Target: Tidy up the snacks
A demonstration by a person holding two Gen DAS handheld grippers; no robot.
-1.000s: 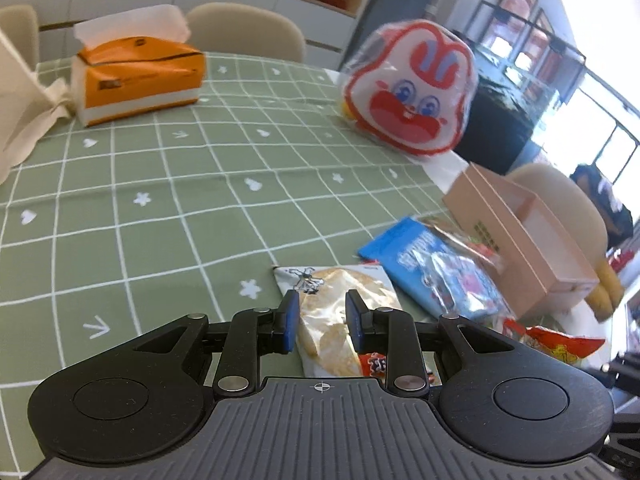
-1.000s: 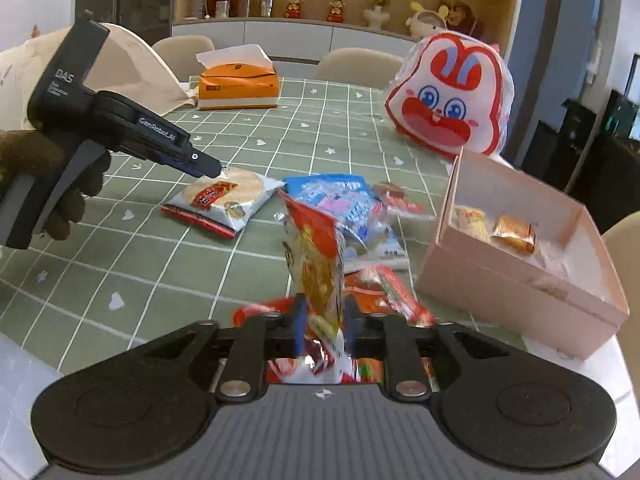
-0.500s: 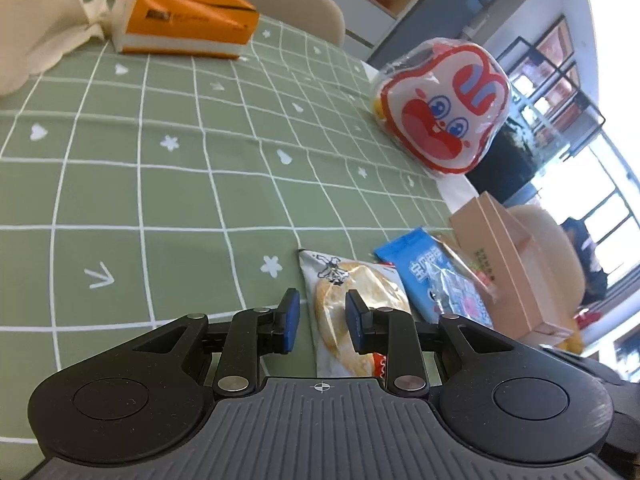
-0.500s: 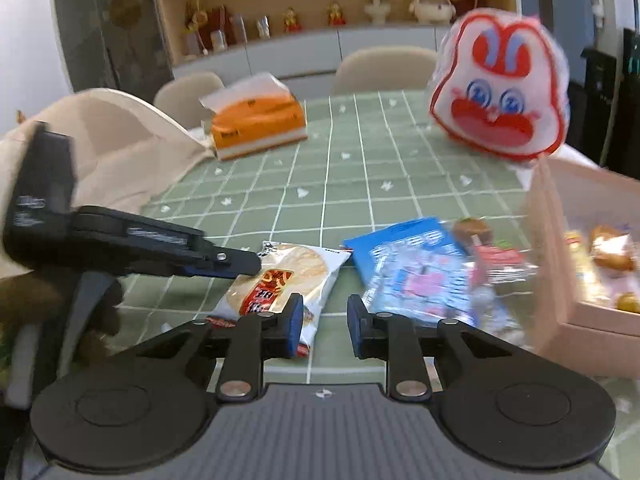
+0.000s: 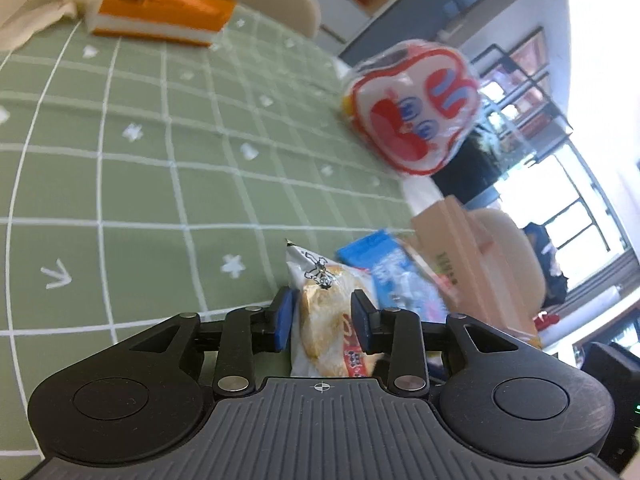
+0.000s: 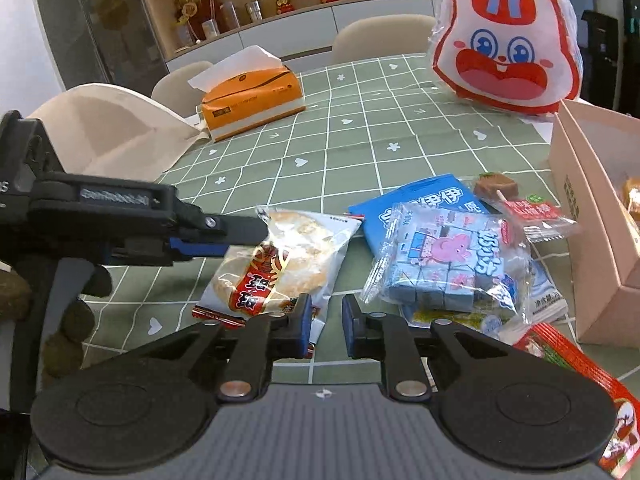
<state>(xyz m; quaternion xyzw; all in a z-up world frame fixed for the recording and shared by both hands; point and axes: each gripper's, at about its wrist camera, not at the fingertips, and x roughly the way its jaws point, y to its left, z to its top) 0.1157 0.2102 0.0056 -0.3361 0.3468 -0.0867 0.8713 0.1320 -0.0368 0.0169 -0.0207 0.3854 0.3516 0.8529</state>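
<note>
Right wrist view: the right hand-held gripper [image 6: 325, 326] now holds nothing. A second ago a red-and-yellow snack packet stood upright between its jaws; now the jaws stand nearly shut with only a narrow bare gap, over the near edge of the rice cracker packet [image 6: 280, 264]. A red packet [image 6: 576, 364] lies on the green checked desk [image 6: 360, 136] at the near right, just beside the pink box [image 6: 588, 216]; whether it is the one that was held I cannot tell. The box already has a few small snacks inside, so it reads as the place the snacks belong.

The left hand-held gripper [image 5: 320, 316] has changed too. Its jaws have just been opening, and the rice cracker packet lies between the blue pads [image 5: 285, 314] with a little room on either side; they do not look to be pressing it. From the right wrist view the same gripper reaches in from the left, its tip at the far left corner of that packet.

So the left hand seems to be lining up a grasp on the cracker packet. The blue Peppa Pig packet [image 6: 444, 256] and a lollipop [image 6: 498, 188] lie unsorted to its right, near the box.
</note>
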